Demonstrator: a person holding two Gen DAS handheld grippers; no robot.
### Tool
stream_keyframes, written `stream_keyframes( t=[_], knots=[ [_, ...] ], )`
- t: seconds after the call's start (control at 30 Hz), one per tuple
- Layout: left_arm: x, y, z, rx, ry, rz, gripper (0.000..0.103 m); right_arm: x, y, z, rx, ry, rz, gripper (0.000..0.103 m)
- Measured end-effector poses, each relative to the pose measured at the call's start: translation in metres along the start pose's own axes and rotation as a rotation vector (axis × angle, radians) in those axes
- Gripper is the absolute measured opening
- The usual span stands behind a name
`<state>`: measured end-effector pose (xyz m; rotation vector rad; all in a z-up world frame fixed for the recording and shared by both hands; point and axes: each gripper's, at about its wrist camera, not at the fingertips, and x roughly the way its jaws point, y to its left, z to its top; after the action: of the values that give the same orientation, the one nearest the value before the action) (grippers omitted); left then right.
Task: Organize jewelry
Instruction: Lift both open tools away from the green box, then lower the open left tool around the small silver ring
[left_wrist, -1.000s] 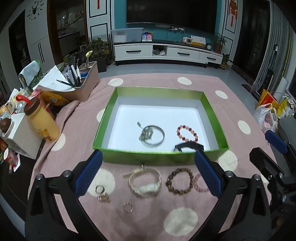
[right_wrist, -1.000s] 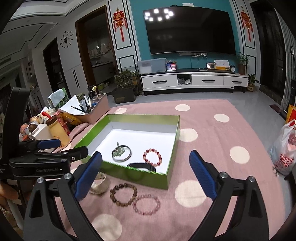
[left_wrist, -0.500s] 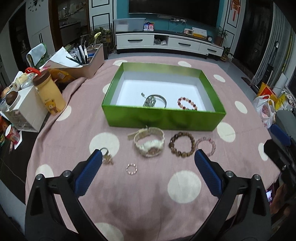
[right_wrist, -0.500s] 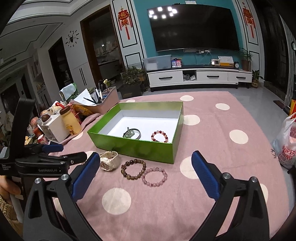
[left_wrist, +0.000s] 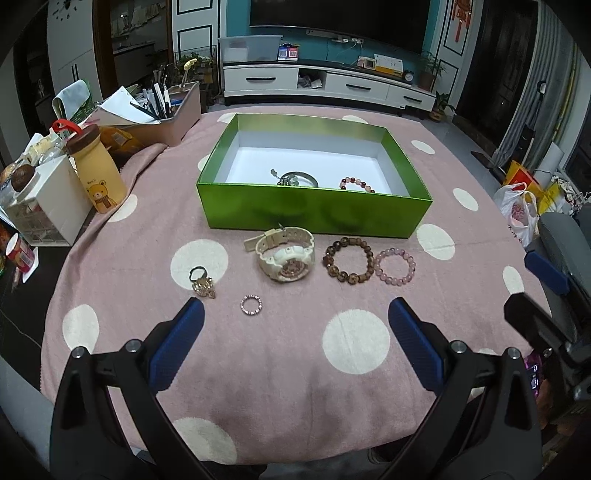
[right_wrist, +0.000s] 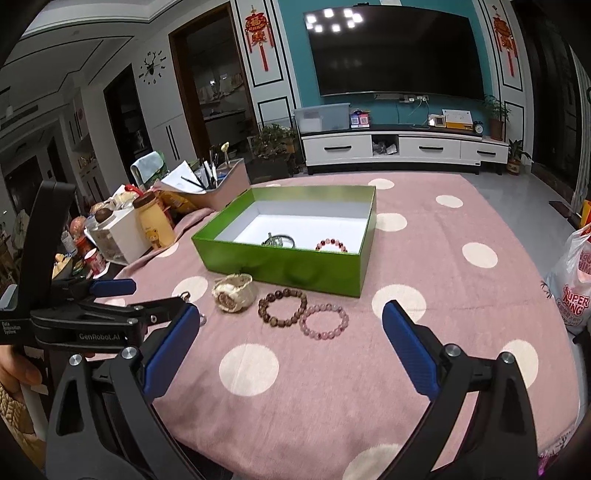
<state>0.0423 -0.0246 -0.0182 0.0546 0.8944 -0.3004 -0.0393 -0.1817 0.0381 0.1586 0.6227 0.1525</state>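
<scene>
A green box (left_wrist: 314, 212) (right_wrist: 284, 264) stands on the pink dotted cloth; inside lie a silver bangle (left_wrist: 295, 179) and a red bead bracelet (left_wrist: 356, 184) (right_wrist: 331, 244). In front of it lie a cream watch (left_wrist: 286, 254) (right_wrist: 234, 291), a brown bead bracelet (left_wrist: 348, 259) (right_wrist: 282, 308), a pink bead bracelet (left_wrist: 394, 266) (right_wrist: 324, 320), a gold ring (left_wrist: 202, 282) and a small studded ring (left_wrist: 251, 305). My left gripper (left_wrist: 295, 325) is open and empty, near the table's front edge. My right gripper (right_wrist: 290, 332) is open and empty, to the right of the left one.
A yellow bear bottle (left_wrist: 98, 170), a white storage box (left_wrist: 44, 206) and a tray of pens (left_wrist: 162, 114) stand at the table's left. A plastic bag (right_wrist: 576, 280) sits off the right edge. A TV cabinet (left_wrist: 325, 85) stands beyond.
Both grippers have pulled back from the green box toward the table's front edge and dropped lower. The jewelry has not moved.
</scene>
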Motion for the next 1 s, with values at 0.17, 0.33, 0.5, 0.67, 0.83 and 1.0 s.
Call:
stream_keyframes(
  t=[0.17,0.33,0.5,0.67,0.83,1.0],
  knots=[
    [0.005,0.004,-0.011,-0.002,-0.001,-0.002,0.101,0.004,-0.005,-0.012,0.004,0.041,-0.004,0.099],
    [0.012,0.011,-0.024,0.012,0.013,0.021,0.101,0.013,-0.015,-0.026,0.02,0.083,0.02,0.099],
    [0.022,0.022,-0.036,0.013,0.031,0.025,0.101,0.023,-0.015,-0.038,0.004,0.124,0.048,0.099],
    [0.033,0.035,-0.044,-0.006,0.058,0.028,0.101,0.038,-0.011,-0.042,-0.009,0.166,0.071,0.099],
    [0.045,0.046,-0.043,-0.042,0.052,0.029,0.101,0.051,-0.014,-0.041,0.003,0.192,0.063,0.099],
    [0.059,0.051,-0.038,-0.06,0.054,0.03,0.101,0.068,-0.025,-0.039,0.035,0.223,0.029,0.099]
  ],
)
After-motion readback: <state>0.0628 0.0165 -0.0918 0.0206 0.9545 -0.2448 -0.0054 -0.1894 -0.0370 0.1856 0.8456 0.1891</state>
